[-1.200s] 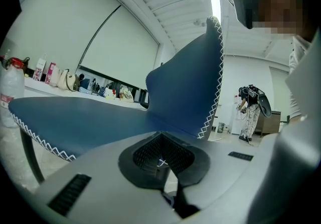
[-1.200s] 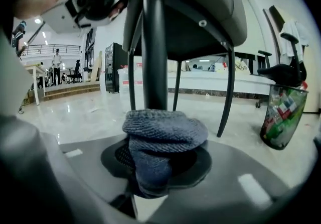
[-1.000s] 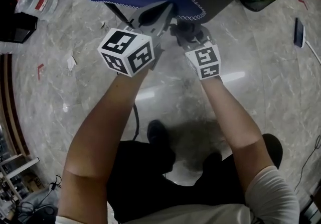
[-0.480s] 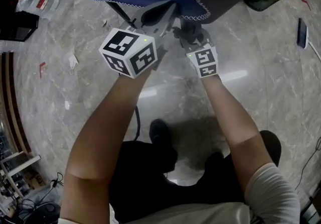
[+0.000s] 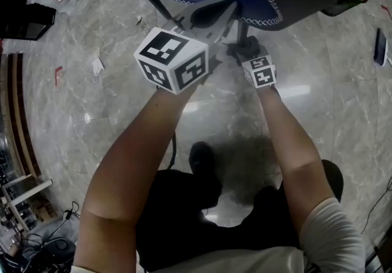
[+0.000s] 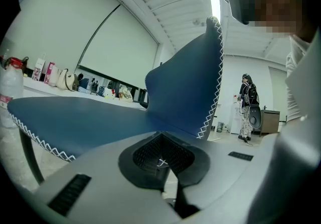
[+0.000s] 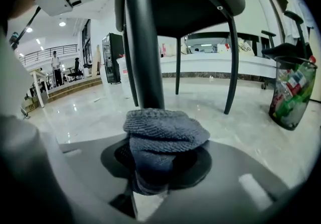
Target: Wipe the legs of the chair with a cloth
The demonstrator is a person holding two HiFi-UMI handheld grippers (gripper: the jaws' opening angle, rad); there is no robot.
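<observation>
Evidently the right gripper (image 5: 244,50), whose jaws have just been closing, pinches the bunched cloth (image 7: 165,135) against the chair leg (image 7: 143,42). The left gripper (image 6: 161,160), above that leg, is closed and empty. Friction from the leg could drag the cloth out of the pinch.

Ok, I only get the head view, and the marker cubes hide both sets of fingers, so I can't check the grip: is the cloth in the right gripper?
Observer: Yes. The right gripper view shows a bunched grey-blue cloth clamped in the right gripper, whose fingers have just closed a little further on it.
Operator: What's in front of it?
Observer: A dark chair leg stands straight ahead, just behind the cloth. I can't tell whether they touch.
Operator: And the other side?
Observer: The left gripper has nothing between its fingers and faces the blue seat.
</observation>
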